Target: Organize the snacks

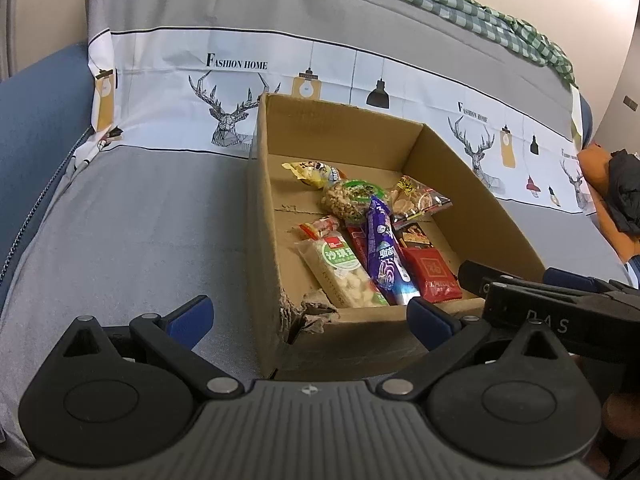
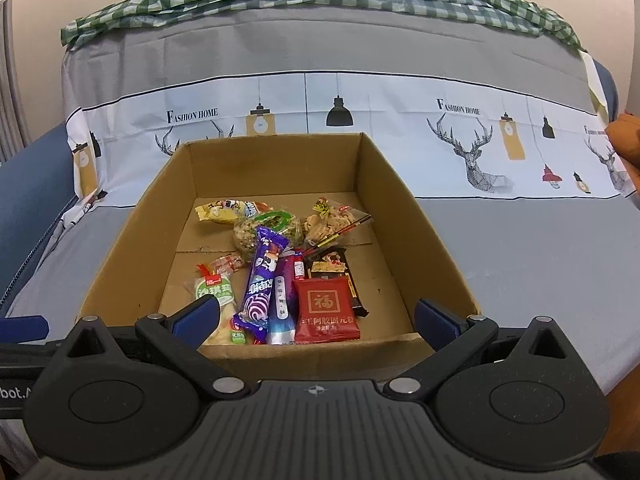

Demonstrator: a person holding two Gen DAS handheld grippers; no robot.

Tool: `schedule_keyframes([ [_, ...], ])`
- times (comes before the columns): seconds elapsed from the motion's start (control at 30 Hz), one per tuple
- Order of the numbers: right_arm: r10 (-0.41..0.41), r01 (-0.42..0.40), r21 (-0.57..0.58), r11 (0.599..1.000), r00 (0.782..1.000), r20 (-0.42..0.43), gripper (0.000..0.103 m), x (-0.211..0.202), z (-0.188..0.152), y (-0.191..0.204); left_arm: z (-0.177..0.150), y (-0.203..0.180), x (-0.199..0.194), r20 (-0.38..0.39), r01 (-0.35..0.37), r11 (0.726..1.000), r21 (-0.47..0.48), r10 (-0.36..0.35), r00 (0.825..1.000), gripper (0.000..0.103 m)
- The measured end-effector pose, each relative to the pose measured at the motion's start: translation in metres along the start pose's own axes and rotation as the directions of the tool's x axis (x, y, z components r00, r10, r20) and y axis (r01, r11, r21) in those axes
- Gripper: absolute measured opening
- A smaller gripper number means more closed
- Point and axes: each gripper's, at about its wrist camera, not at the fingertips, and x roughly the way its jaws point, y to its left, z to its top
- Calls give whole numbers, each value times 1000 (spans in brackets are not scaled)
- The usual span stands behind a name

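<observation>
Left gripper (image 1: 310,316) wide apart, empty; right gripper (image 2: 316,318) same. Just ahead, open brown cardboard box (image 2: 420,208) w/ mixed snack packets (image 2: 280,276) piled inside; lower packets partly hidden.

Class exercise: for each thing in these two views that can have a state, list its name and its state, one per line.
Cardboard box: open-topped, upright, near left corner torn.
Snack packets: sealed, lying piled inside the box.
Red packet: flat, face up.
Left gripper: open, holding nothing.
Right gripper: open, holding nothing.
Checked cloth: crumpled.
</observation>
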Motion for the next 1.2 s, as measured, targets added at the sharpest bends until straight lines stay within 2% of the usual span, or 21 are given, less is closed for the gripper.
schedule_keyframes([
  [1.2,-2,2,5,1000,1000,-9,102,3,-1,-1,-1,-2,-1,8,45,999,-7,-45,999,103],
])
